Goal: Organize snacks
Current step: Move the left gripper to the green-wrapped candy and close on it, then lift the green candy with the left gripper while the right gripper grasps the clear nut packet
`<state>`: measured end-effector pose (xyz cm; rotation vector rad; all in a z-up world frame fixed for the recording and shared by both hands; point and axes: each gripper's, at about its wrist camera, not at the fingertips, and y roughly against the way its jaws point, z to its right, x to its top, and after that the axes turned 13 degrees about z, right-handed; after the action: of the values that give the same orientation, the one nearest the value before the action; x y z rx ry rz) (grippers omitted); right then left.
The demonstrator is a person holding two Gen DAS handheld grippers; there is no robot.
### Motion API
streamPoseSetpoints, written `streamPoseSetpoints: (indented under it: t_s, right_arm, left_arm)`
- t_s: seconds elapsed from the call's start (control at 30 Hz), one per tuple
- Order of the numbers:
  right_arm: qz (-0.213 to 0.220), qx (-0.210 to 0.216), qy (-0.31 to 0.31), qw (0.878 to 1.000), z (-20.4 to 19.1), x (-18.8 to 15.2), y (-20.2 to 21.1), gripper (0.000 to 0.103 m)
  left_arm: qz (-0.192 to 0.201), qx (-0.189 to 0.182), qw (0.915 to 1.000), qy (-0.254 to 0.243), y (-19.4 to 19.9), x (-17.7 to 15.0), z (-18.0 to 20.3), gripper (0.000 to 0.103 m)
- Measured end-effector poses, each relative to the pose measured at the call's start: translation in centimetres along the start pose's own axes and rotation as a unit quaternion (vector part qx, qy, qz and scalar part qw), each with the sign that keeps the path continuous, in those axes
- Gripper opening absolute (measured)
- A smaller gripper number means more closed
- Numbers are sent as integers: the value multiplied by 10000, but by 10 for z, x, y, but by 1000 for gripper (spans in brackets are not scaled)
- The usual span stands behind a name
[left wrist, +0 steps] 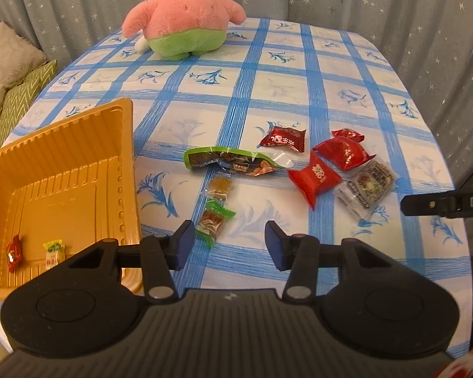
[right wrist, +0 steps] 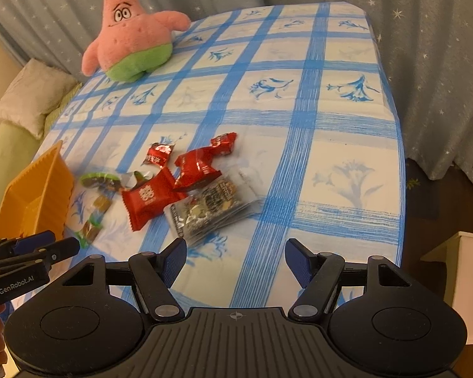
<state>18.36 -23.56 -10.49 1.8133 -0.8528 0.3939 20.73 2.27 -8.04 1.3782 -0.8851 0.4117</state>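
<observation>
The left hand-held gripper point(left wrist: 228, 244) hovers low over the worktop point(left wrist: 299, 94), which is draped in a white cloth with a blue grid and blue flower prints; its blue-padded jaws are spread and hold nothing. Just beside its left finger lies a small brown candy in a clear wrapper with green ends point(left wrist: 213, 222), and beyond that a tan square sweet in clear film point(left wrist: 219, 187). The ribbed orange plastic tray point(left wrist: 78, 163) sits at the left, tilted, with a small red-wrapped candy point(left wrist: 13, 252) and a yellow-green wrapped candy point(left wrist: 54, 252) inside. The right hand-held gripper point(right wrist: 235, 263) is also spread wide and empty, near a clear packet of mixed nuts point(right wrist: 209, 209) and a red pillow-shaped snack pack point(right wrist: 148, 198). A pink and green plush starfish point(right wrist: 132, 34) stands at the far edge
</observation>
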Motion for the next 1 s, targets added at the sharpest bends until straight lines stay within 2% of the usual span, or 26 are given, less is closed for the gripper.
streamPoseSetpoints:
  t_s: [0.2,0.37,0.53,0.73,0.8,0.9,0.93,1.0]
  right_arm:
    - [7,-72,-68,10000,4,4,-5,69]
    - [6,-132,-129,9998,7,6,-8,69]
    - [-1,-180,-181,9997,11,8,-10,69]
    - [37,-171,-195,9997,13,9,-13,69]
    - [47,-143,-191,9997,12,11,-15,69]
    - [76,-76,-129,9999,6,12,-18,69]
    - [90,-43,-100,9999,4,13,-20,69]
    - [136,23,-24,9999,1,15,-24,69]
  left_arm:
    - [-102,-6,9999,-121,-18,4,-2,42]
    - [-299,5,9993,-243,-34,6,-2,34]
    - [-483,37,9985,-254,-47,7,-2,34]
    - [-529,54,9983,-256,-55,8,1,33]
    - [-539,89,9981,-291,-57,9,3,31]
    - [-531,54,9981,-291,-55,8,4,23]
    - [-534,23,9982,-285,-54,8,4,17]
    - [-550,-67,9981,-280,-51,7,6,17]
